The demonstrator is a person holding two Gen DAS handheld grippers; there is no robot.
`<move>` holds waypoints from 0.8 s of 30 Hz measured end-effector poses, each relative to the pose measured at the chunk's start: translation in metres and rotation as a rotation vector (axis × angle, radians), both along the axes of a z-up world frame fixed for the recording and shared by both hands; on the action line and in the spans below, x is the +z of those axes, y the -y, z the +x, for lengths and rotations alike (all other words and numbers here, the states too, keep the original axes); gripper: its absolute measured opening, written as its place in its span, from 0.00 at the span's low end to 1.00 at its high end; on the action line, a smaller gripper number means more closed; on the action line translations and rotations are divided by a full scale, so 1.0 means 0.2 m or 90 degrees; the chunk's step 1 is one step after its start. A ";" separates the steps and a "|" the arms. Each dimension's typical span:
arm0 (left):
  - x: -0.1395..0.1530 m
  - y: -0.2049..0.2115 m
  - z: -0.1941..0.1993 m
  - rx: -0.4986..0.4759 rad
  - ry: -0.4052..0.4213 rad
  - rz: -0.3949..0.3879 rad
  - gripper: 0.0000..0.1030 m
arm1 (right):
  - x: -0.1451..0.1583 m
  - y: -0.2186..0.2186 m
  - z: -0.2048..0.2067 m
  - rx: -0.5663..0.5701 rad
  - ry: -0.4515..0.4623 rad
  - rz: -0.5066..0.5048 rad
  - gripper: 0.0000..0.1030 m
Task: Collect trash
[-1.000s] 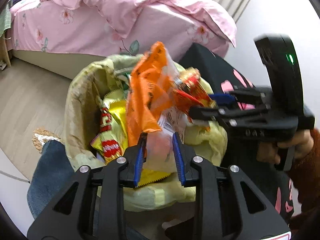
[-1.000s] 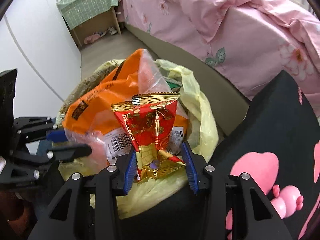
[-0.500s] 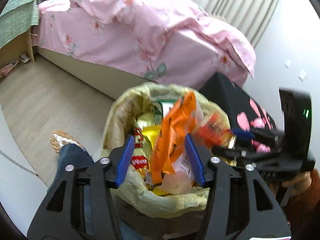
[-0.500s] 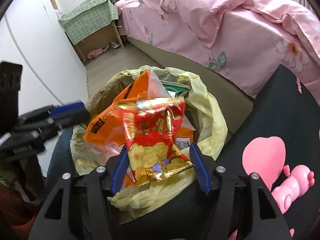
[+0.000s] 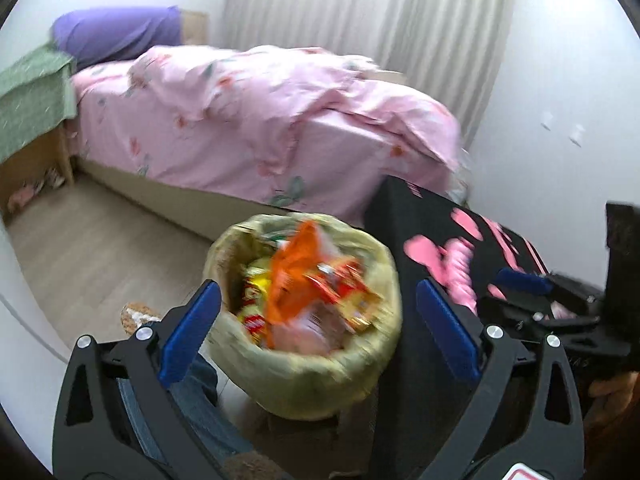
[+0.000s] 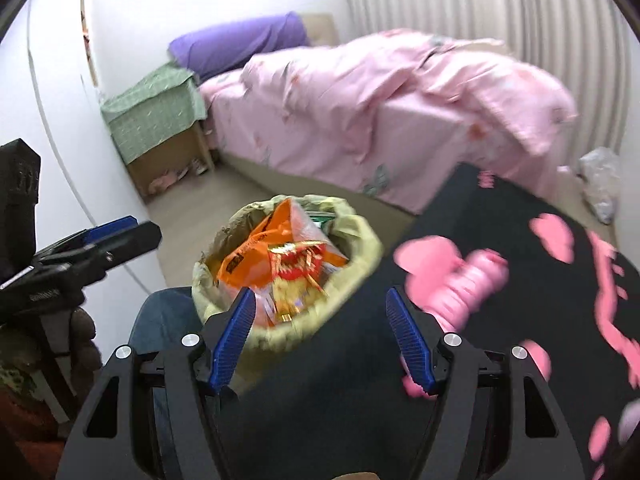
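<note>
- The trash bin (image 5: 304,360) is standing at the lower centre of the left wrist frame, with the wrappers (image 5: 308,292) lying inside it.
- The bed (image 5: 256,120) is lying behind it, across the middle.
- The cloth-covered table (image 5: 460,240) is standing just right of the bin.
- The nightstand (image 5: 28,120) is sitting at the left edge.

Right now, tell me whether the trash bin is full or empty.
Full. The bin is heaped with wrappers; the orange bag and red packet stick up above its rim.
</note>
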State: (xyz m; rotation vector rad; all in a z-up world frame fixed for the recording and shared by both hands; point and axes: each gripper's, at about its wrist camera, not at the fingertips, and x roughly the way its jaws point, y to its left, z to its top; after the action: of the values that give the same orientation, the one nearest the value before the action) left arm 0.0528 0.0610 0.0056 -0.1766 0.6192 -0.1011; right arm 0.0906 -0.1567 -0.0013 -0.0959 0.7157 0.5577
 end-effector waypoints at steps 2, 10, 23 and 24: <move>0.01 0.08 -0.07 -0.022 -0.001 0.021 0.91 | 0.04 0.10 -0.15 -0.050 0.012 -0.005 0.63; 0.04 0.22 -0.30 -0.037 -0.009 0.067 0.91 | 0.09 0.31 -0.54 -0.151 0.034 0.010 0.63; 0.09 0.20 -0.47 -0.012 -0.004 0.087 0.91 | 0.11 0.30 -0.79 -0.192 0.063 0.013 0.63; 0.09 0.20 -0.48 -0.011 -0.004 0.088 0.91 | 0.11 0.30 -0.79 -0.192 0.063 0.013 0.63</move>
State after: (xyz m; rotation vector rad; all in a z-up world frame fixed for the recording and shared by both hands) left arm -0.0428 0.0209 0.0227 -0.0379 0.6318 -0.0746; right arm -0.0666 -0.2158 0.0202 0.0042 0.6136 0.2697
